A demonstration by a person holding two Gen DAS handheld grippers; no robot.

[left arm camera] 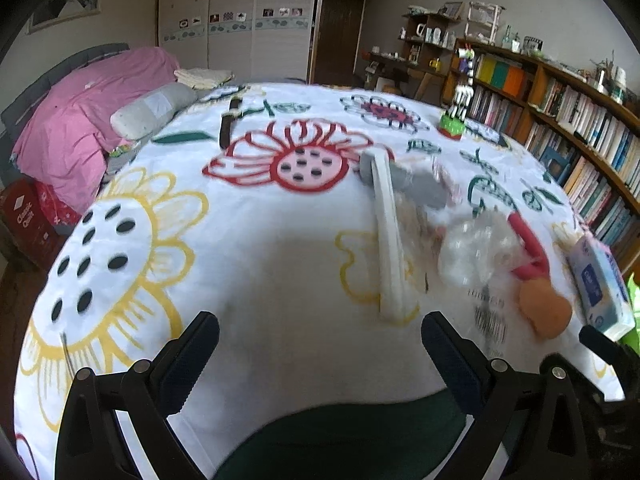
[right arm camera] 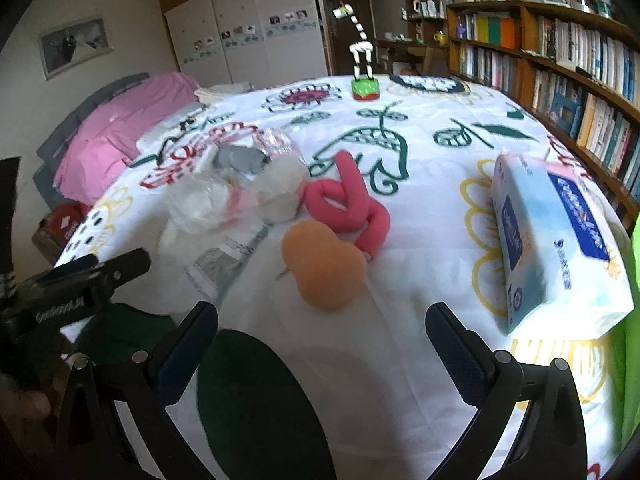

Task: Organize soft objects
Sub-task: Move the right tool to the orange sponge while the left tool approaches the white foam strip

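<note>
My left gripper (left arm camera: 320, 356) hangs with its jaws spread wide and nothing between them, over bare white cloth at the near edge of the flowered bedspread (left arm camera: 256, 264). My right gripper (right arm camera: 322, 346) is likewise wide open and empty, above a dark green leaf print at the cloth's edge; neither touches anything I can see.

Just beyond the right gripper lies the orange plush piece (right arm camera: 324, 266), a rounded pear-like lump whose narrower end points away from me and slightly left. Touching its far right side is the pink stuffed tube (right arm camera: 352, 204), knotted into loops, with one free end sticking up and away toward the green leaf pattern. To the right, apart from both, the blue-and-white tissue pack (right arm camera: 556, 236) lies flat with its long axis running from near right to far left.

Left of the pink tube sits a crinkled clear plastic bag (right arm camera: 200, 204) with white stuffing, and beside it a white fluffy ball (right arm camera: 280, 184); a grey soft object (right arm camera: 240, 160) lies just behind them. In the left wrist view a white strap (left arm camera: 390, 236) runs lengthwise toward me from that grey piece.

Farther off, a striped toy giraffe (right arm camera: 362, 52) stands upright on a green and red base. Beyond are a pink-covered bed (right arm camera: 120, 136) and the bookshelves (right arm camera: 560, 60).
</note>
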